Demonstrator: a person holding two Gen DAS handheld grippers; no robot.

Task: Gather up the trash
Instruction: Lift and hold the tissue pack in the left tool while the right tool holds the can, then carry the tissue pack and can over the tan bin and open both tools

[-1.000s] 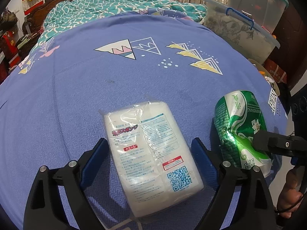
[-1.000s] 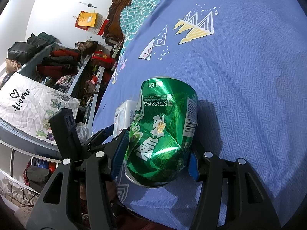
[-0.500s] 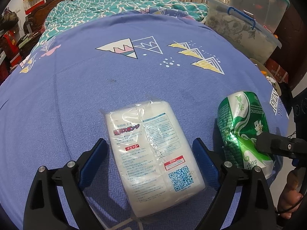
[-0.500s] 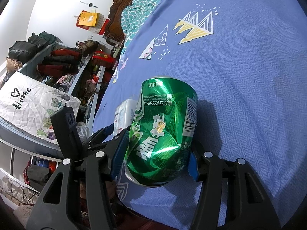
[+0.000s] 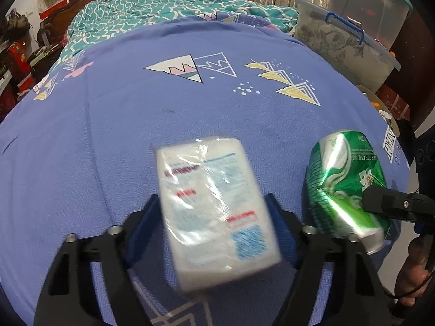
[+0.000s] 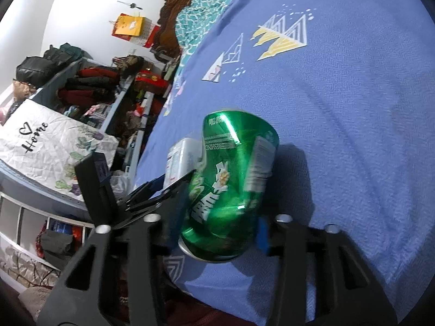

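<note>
We hold our left tongs (image 5: 214, 217) over the blue bedspread (image 5: 190, 114) near the foot edge of the bed, and their jaws have just been closing onto the white plastic-wrapped pack (image 5: 217, 206), which sits between them; both blue pads now appear pressed against its long sides, though the pack is blurred. The pack lies lengthwise along the jaws, its printed label facing up, close to the near edge of the bed. Our right tongs (image 6: 220, 217) have also just been closing, and they pinch the dented green can (image 6: 231, 184) across its lower half, the can's silver rim nearest the camera and its top pointing toward the middle of the bed. In the left wrist view the can (image 5: 345, 187) sits at the right corner of the near edge, just beside the pack but apart from it, with one black finger (image 5: 391, 203) of the right tongs pressed on its side. A teal patterned quilt (image 5: 174, 13) is bunched at the head of the bed, and clear storage tubs (image 5: 348, 35) stand beyond the right edge. Shelves crowded with bags (image 6: 89, 87) run along the left edge.
</note>
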